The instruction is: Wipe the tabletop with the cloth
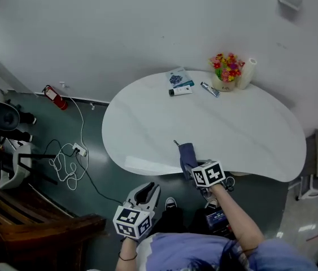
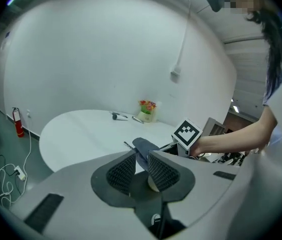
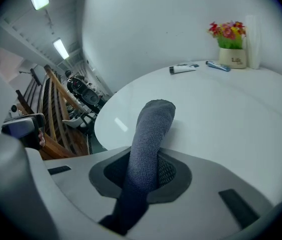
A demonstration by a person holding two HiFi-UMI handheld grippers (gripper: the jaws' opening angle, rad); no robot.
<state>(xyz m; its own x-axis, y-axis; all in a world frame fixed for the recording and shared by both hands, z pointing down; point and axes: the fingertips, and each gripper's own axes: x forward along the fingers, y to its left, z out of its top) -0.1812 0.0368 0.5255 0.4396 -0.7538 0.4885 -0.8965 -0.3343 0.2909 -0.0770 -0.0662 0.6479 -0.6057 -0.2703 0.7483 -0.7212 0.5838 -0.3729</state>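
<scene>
Nearest, the left tongs (image 1: 146, 193) hang off the tabletop's near edge, over the floor. The white kidney-shaped tabletop (image 1: 243, 129) is mostly bare. The dark blue-grey knitted cloth (image 3: 153, 129) sticks out over its near edge, bunched into a narrow roll. Wiping like this would likely cover only a thin strip, and drag on the surface could pull the roll out of the grip. A long sweep might also knock the small white tube (image 1: 180, 91) lying at the far side. The right tongs (image 3: 148, 173) are clamped around the cloth's middle. The left tongs' jaws stand narrowly apart and hold nothing.
</scene>
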